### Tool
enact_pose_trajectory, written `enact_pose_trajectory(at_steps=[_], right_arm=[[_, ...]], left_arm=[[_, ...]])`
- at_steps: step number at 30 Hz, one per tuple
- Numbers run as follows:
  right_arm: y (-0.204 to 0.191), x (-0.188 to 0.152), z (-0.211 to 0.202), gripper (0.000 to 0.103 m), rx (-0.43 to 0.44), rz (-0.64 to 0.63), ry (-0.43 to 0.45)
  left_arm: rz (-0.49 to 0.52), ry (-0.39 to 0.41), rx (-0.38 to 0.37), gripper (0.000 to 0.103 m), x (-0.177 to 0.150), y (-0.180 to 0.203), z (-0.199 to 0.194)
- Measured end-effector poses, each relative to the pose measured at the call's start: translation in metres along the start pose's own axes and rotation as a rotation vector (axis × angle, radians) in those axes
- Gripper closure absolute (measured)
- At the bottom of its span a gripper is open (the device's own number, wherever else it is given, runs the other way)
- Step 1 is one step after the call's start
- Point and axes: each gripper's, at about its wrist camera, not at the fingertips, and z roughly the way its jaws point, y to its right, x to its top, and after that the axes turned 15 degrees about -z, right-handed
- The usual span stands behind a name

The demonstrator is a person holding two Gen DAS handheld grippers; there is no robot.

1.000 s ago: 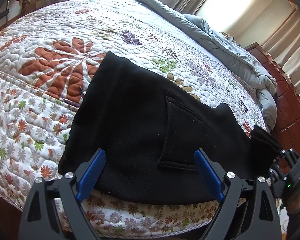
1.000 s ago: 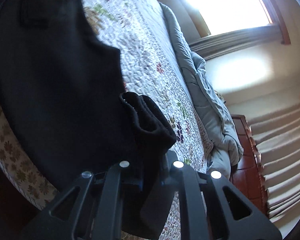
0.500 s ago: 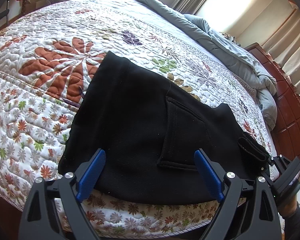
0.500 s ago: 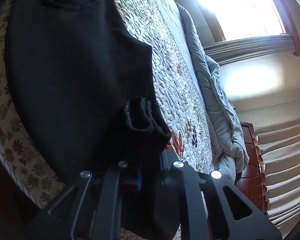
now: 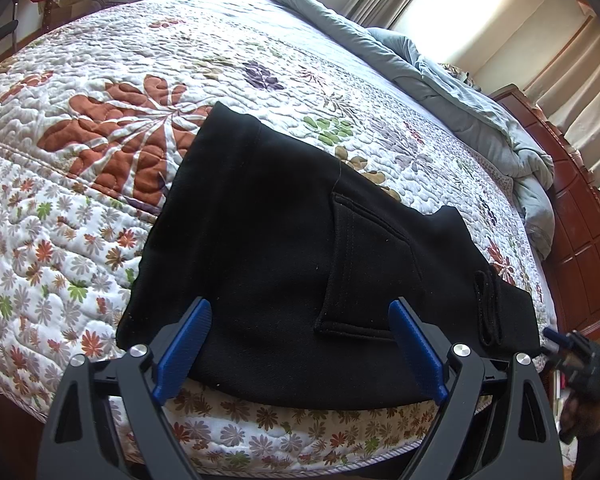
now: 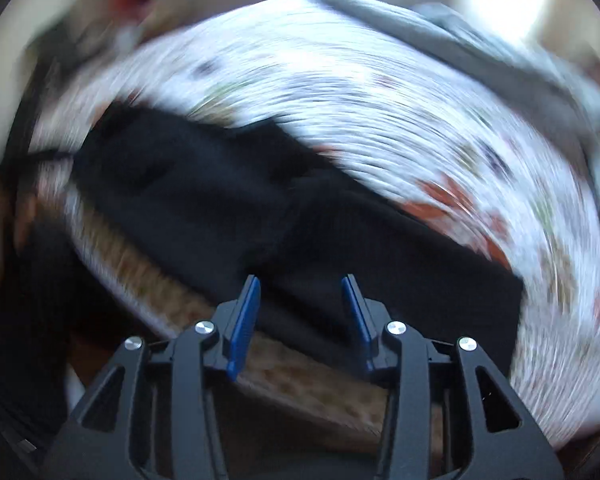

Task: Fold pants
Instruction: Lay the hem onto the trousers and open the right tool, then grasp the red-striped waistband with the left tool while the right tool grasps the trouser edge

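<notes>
Pants [image 5: 284, 240], black and pocket-side up, lie flat on the quilted bed [image 5: 100, 128] near its front edge. Left gripper [image 5: 300, 344] hovers above them, jaws wide and empty, probably waiting. Right-wrist view is blurred: right gripper [image 6: 302, 312], jaws opening, nothing between them, over the pants' folded end.

The pants [image 5: 268, 248] lie on the bed [image 5: 100, 220] at lower centre of the frame, a blanket [image 5: 480, 112] bunched at upper right.

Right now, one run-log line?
pants: flat on quilt | left gripper: open, empty | right gripper: opening, empty
</notes>
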Motion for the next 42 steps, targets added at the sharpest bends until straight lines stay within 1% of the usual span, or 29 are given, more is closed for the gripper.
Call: enact_pose_trajectory(at_steps=[2,3,4,6,8,10,11,14,15,19,22,24,26,28,29,30,31,32,34,37,38,39,40,41,42], right_arm=[[0.043,-0.019,-0.004,0.062,-0.015,0.151,-0.011],[0.069,-0.034,-0.006,0.062,-0.009,0.253,-0.011],[0.087,-0.046,-0.006,0.063,-0.003,0.329,-0.015],[0.109,-0.066,-0.001,0.065,-0.011,0.402,-0.041],[0.113,-0.08,0.011,0.066,-0.018,0.422,-0.087],[0.109,-0.095,0.024,0.066,0.014,0.43,-0.121],[0.105,-0.096,0.03,0.066,0.011,0.41,-0.138],[0.095,-0.097,0.027,0.066,-0.006,0.363,-0.148],[0.097,-0.095,0.023,0.066,0.001,0.366,-0.141],[0.117,-0.076,0.001,0.066,0.008,0.399,-0.052],[0.134,-0.059,0.005,0.066,0.02,0.425,-0.033],[0.148,-0.051,0.018,0.066,0.032,0.437,-0.047],[0.157,-0.05,0.03,0.066,0.06,0.458,-0.065],[0.162,-0.048,0.054,0.065,0.088,0.453,-0.122],[0.163,-0.046,0.062,0.065,0.086,0.438,-0.151],[0.161,-0.044,0.066,0.064,0.084,0.418,-0.172],[0.16,-0.04,0.067,0.063,0.077,0.398,-0.181],[0.156,-0.038,0.065,0.063,0.07,0.383,-0.182],[0.15,-0.024,0.056,0.063,0.062,0.353,-0.171],[0.132,0.01,0.044,0.063,0.082,0.254,-0.147],[0.125,0.024,0.042,0.059,0.101,0.22,-0.141],[0.114,0.041,0.041,0.052,0.137,0.18,-0.129],[0.102,0.06,0.04,0.048,0.186,0.134,-0.118],[0.087,0.079,0.038,0.043,0.231,0.085,-0.11],[0.075,0.094,0.038,0.034,0.274,0.042,-0.108]], left_arm=[[0.003,-0.001,0.002,0.013,0.0,-0.001,0.001],[0.003,-0.001,0.003,0.013,0.0,-0.001,0.001],[0.003,0.0,0.003,0.013,0.0,-0.001,0.001],[0.003,0.0,0.004,0.013,0.0,-0.001,0.001],[0.004,0.001,0.007,0.013,0.0,-0.001,0.001],[0.007,0.001,0.013,0.013,0.0,0.0,0.002],[0.008,0.001,0.015,0.013,-0.001,0.0,0.003],[0.015,0.0,0.023,0.013,-0.001,0.002,0.004],[0.017,0.0,0.026,0.013,-0.001,0.002,0.005],[0.024,-0.001,0.033,0.012,-0.001,0.005,0.006],[0.033,-0.007,0.042,0.012,0.001,0.008,0.005],[0.008,0.002,0.037,0.012,0.002,0.011,-0.001],[-0.044,0.014,0.002,0.011,0.003,0.011,-0.015],[-0.103,0.04,-0.032,0.007,0.003,0.007,-0.033],[-0.14,0.051,-0.045,0.007,0.003,0.002,-0.041],[-0.182,0.056,-0.06,0.007,0.003,-0.004,-0.047],[-0.252,0.057,-0.083,0.007,0.003,-0.015,-0.054],[-0.301,0.056,-0.097,0.007,0.002,-0.023,-0.057],[-0.414,0.049,-0.139,0.007,0.001,-0.042,-0.062],[-0.54,0.042,-0.212,0.007,-0.004,-0.061,-0.061],[-0.569,0.035,-0.231,0.007,-0.005,-0.065,-0.057],[-0.582,0.031,-0.237,0.007,-0.005,-0.067,-0.054],[-0.591,0.028,-0.234,0.007,-0.007,-0.069,-0.049],[-0.599,0.028,-0.233,0.007,-0.008,-0.071,-0.045],[-0.61,0.026,-0.236,0.007,-0.009,-0.073,-0.041]])
